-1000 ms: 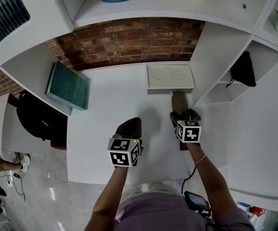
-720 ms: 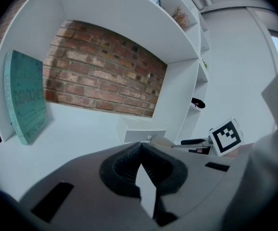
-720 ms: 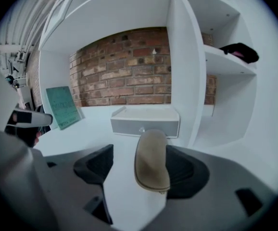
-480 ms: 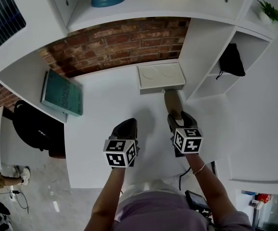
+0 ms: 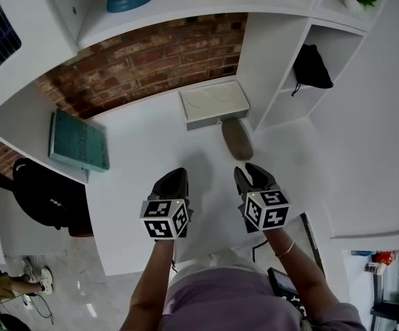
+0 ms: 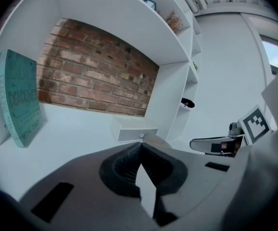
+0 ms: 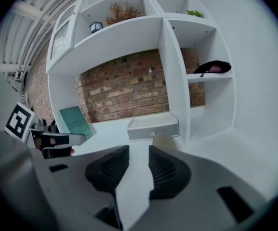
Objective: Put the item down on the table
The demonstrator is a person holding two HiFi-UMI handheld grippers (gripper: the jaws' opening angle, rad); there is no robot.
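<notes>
The item (image 5: 237, 138) lies on the tabletop (image 5: 144, 154), clear of the right hand-held gripper (image 5: 250, 172) (released, empty, jaws just closing); left hand-held gripper (image 5: 174, 176) clenched.

Teal book (image 5: 79, 142) — black bag (image 5: 311, 66)

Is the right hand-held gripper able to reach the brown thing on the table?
Probably yes: the brown thing lies ahead of the right hand-held gripper, nothing between. Its empty jaws have just been closing and would need opening.
</notes>
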